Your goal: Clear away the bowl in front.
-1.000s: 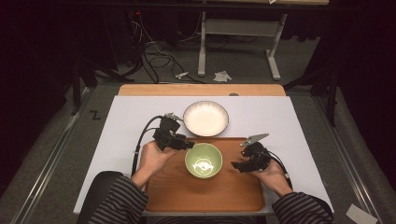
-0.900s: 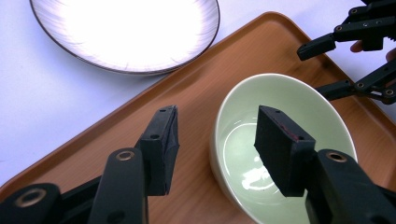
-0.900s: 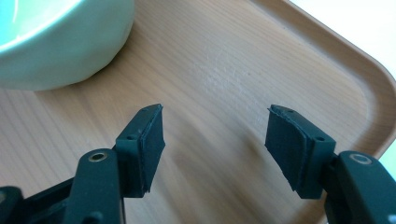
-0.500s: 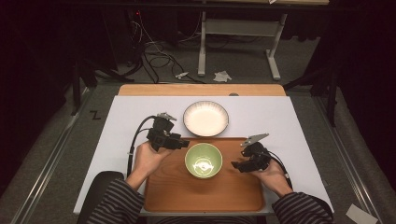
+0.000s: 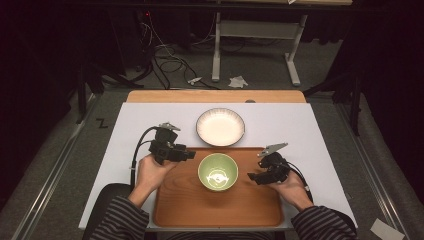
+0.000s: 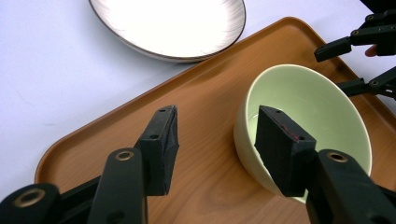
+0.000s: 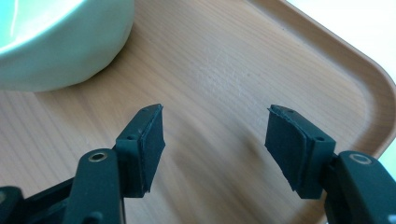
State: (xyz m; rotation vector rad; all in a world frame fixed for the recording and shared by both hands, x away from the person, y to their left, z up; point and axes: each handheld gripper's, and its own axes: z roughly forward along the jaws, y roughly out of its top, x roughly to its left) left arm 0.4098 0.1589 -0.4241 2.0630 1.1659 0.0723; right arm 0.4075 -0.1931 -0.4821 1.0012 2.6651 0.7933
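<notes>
Your left gripper (image 5: 189,154) drifted toward 9 o'clock off the green bowl (image 5: 218,171), jaws released; right gripper (image 5: 253,178) idles released at 3 o'clock, so the bowl sits ungrasped.

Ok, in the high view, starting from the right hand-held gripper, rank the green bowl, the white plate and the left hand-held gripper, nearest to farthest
From the right hand-held gripper:
1. Green bowl, just to its left on the wooden tray.
2. White plate, beyond the tray, up and left.
3. Left hand-held gripper, past the bowl at the tray's left edge.
</notes>
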